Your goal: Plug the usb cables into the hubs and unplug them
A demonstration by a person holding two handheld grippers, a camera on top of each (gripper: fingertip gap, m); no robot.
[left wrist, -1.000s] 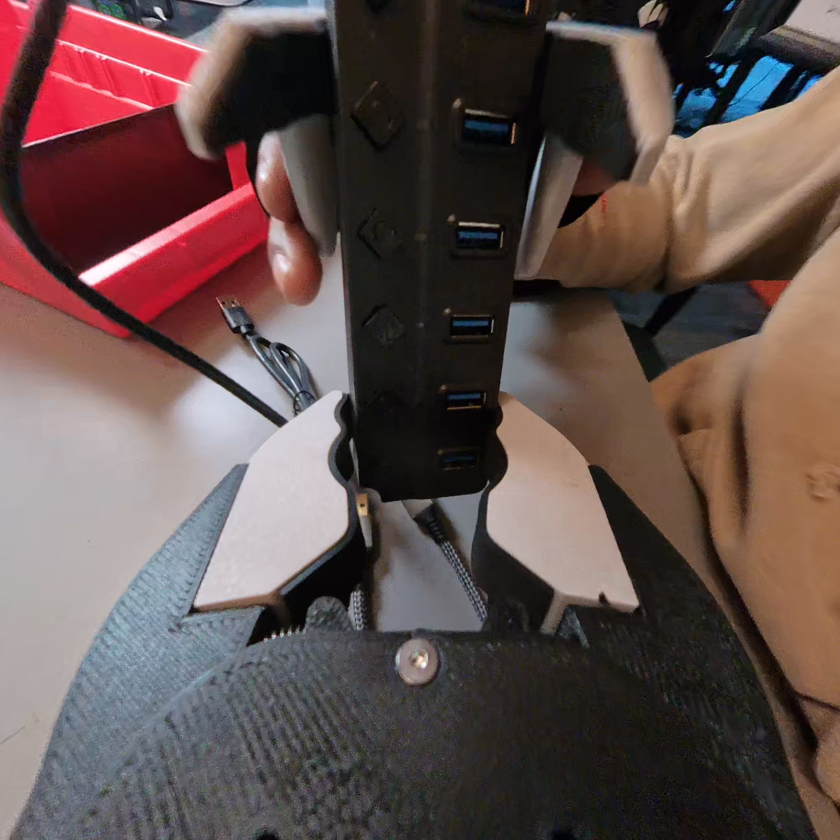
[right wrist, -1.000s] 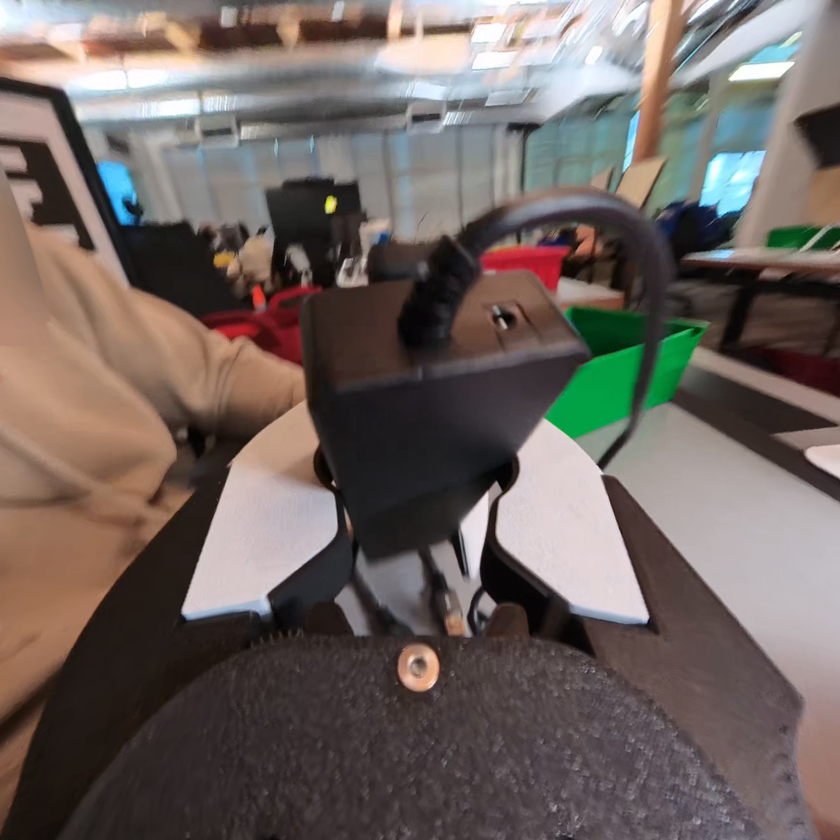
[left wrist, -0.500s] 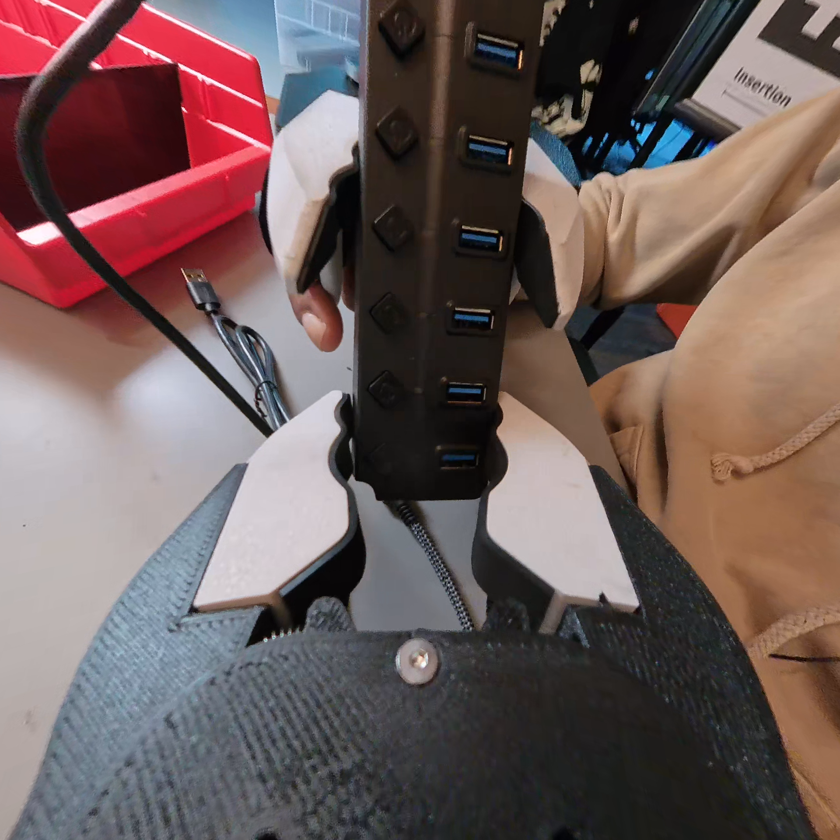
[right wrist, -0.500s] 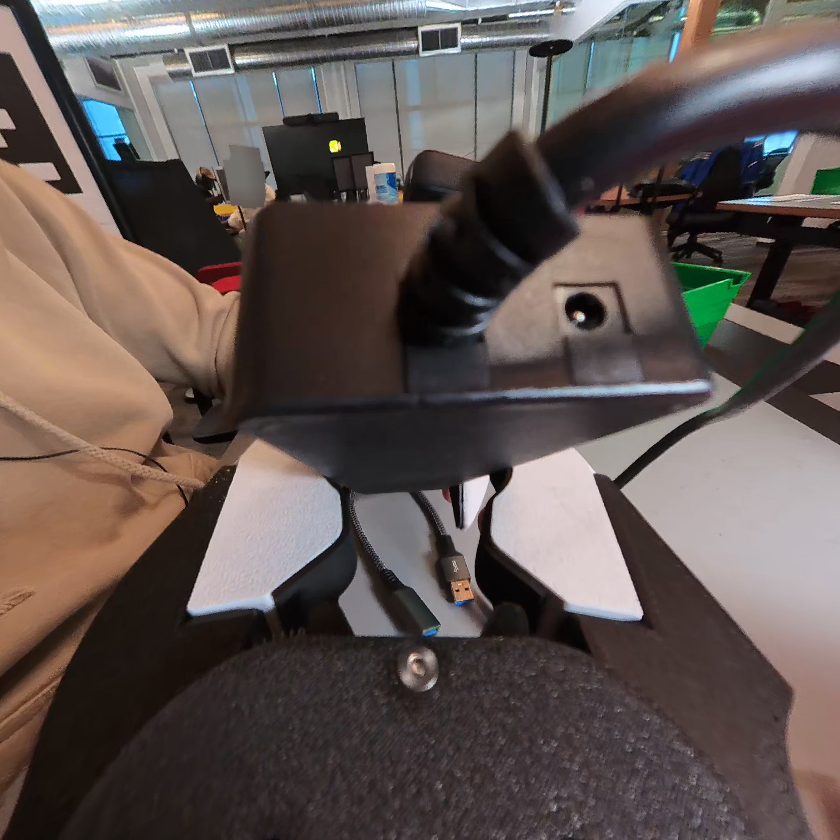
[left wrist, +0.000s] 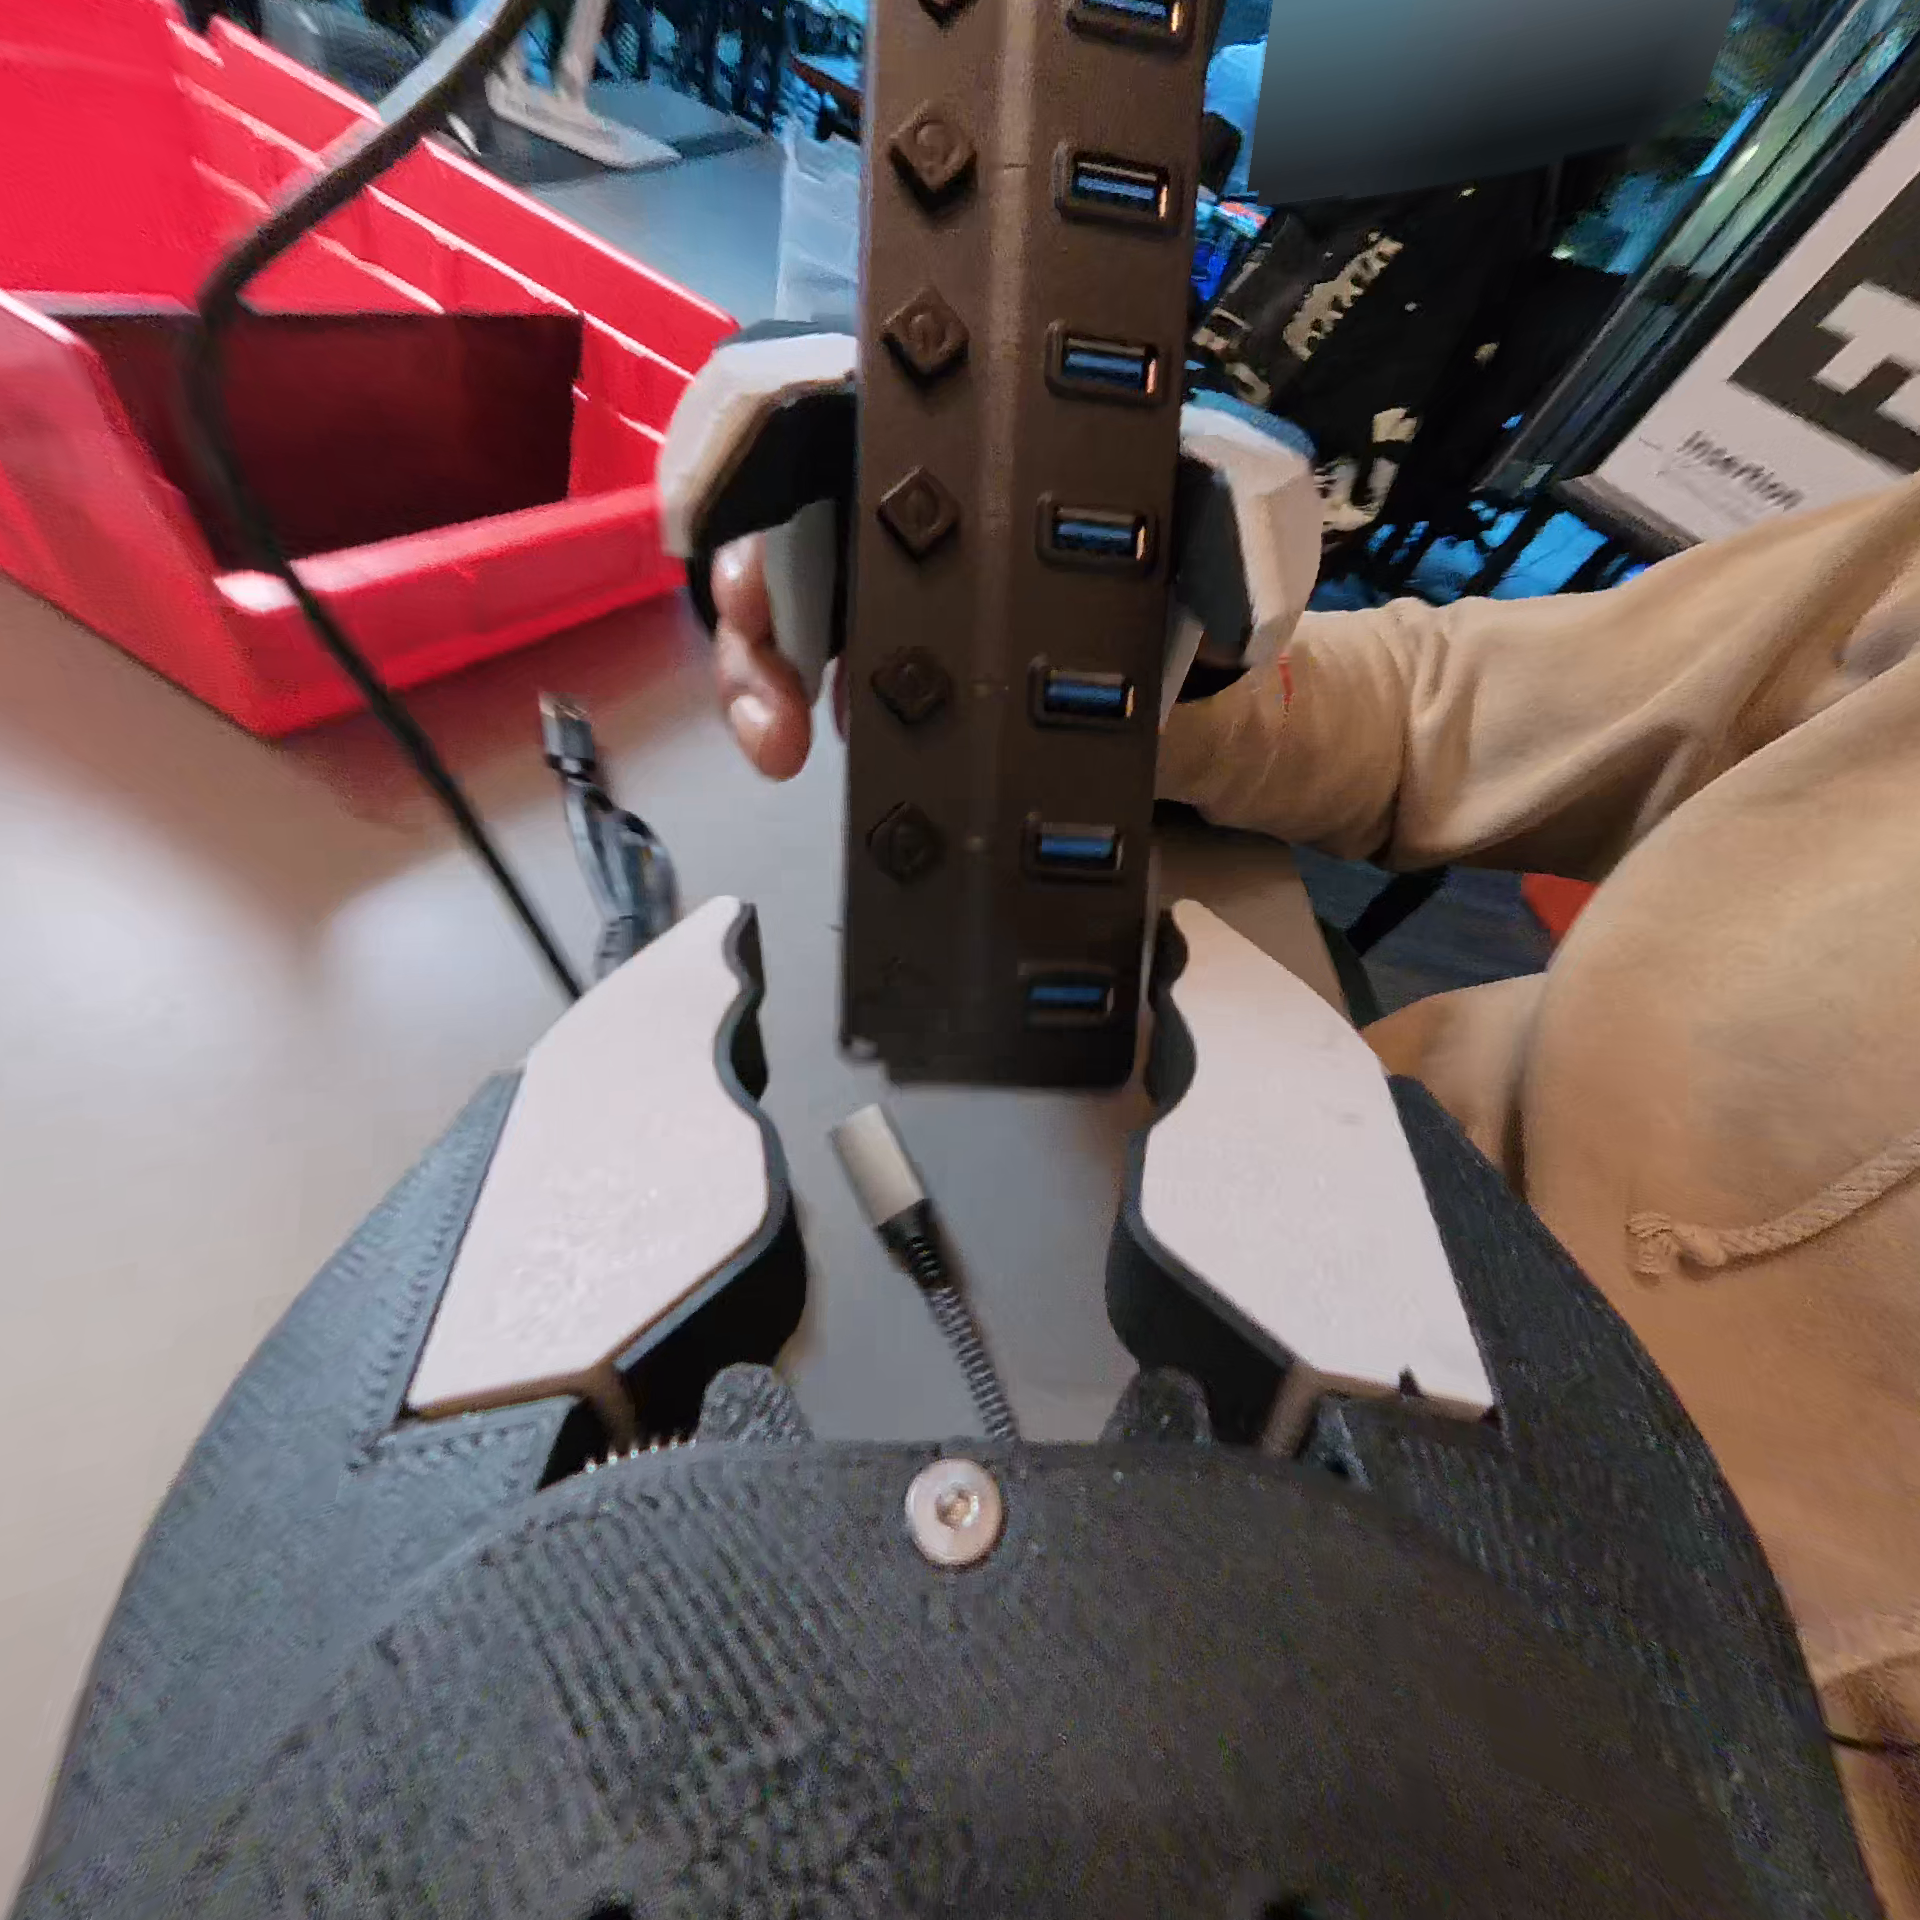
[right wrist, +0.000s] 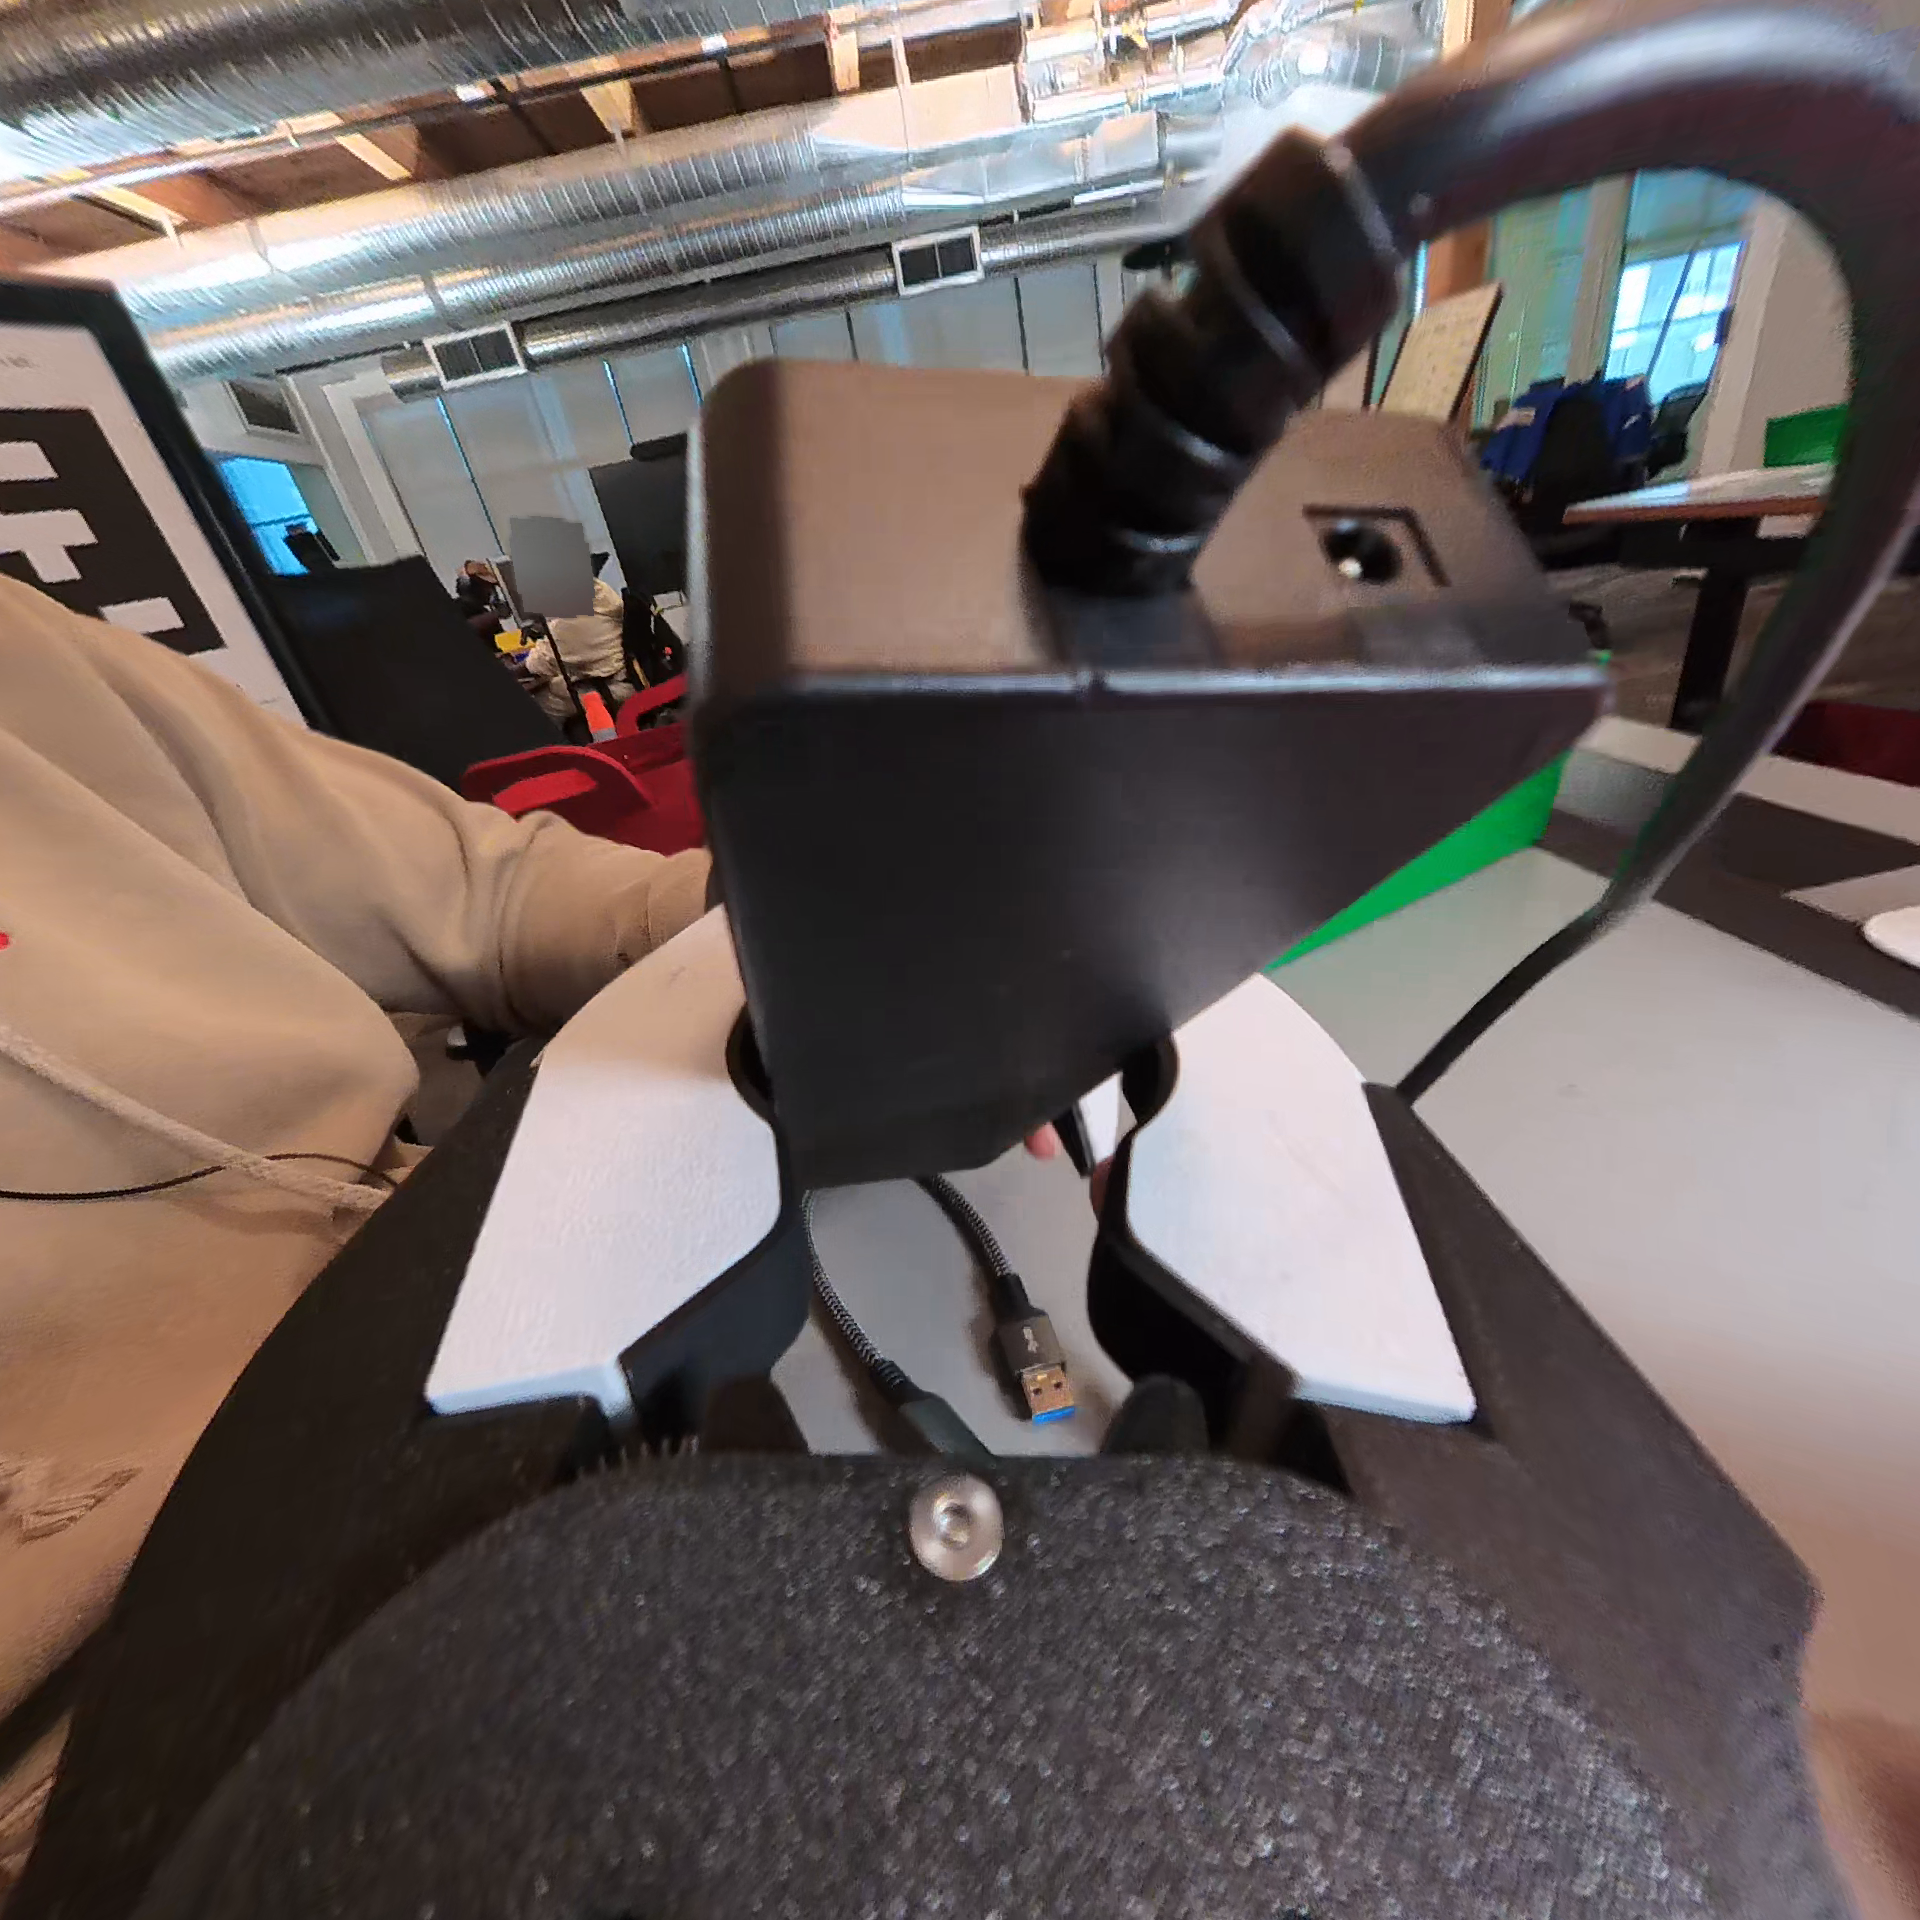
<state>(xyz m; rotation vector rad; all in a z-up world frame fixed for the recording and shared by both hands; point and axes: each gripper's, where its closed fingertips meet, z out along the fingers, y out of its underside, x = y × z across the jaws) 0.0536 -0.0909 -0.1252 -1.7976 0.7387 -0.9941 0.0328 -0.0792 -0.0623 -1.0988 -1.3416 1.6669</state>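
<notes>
A long black USB hub (left wrist: 1003,540) is standing upright above the grey table (left wrist: 208,1039), showing a column of blue-tongued ports beside a column of diamond-shaped buttons. The right gripper (right wrist: 951,1081) is clamping it across its width near the middle. The left gripper (left wrist: 956,997) is sitting spread at the hub's lower end, its fingers clear of the sides. A braided USB cable (left wrist: 914,1236) is lying on the table between them.
</notes>
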